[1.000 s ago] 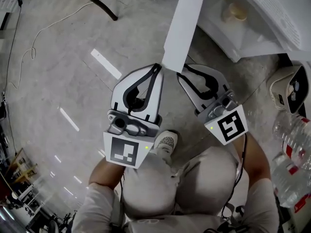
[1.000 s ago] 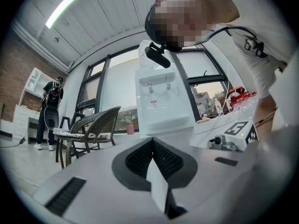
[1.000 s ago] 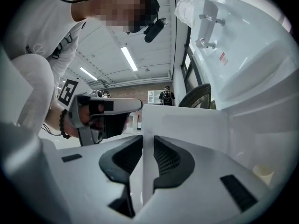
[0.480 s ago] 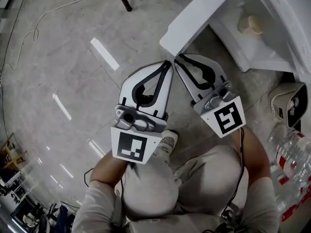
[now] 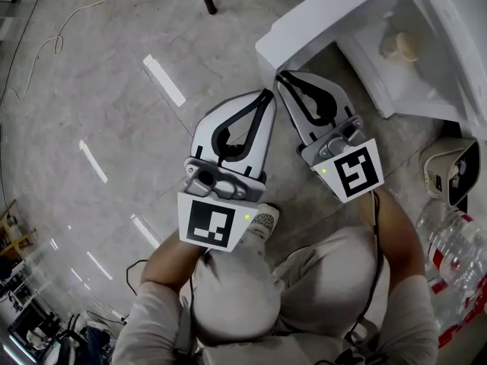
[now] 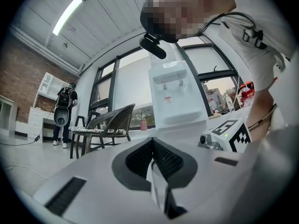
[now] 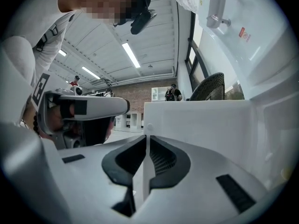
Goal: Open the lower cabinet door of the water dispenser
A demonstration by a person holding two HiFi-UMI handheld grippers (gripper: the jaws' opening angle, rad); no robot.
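- The lower cabinet door (image 5: 327, 21) has swung wider than it was a moment ago. It now stands wide open, out from the water dispenser (image 5: 449, 14).
- The right gripper (image 5: 280, 75) has just been closing its jaws. They are almost together, with nothing between them. Its tip is just beside the door's near corner.
- The left gripper (image 5: 267, 93) is closed too and holds nothing.
- We can see inside the cabinet (image 5: 365, 48), so we think the job is about done.
- The floor (image 5: 106, 105) is grey and shiny, with water bottles (image 5: 456, 234) at one side.
- The room is big, with a woven chair (image 6: 110, 125) and tall windows (image 6: 131, 83).
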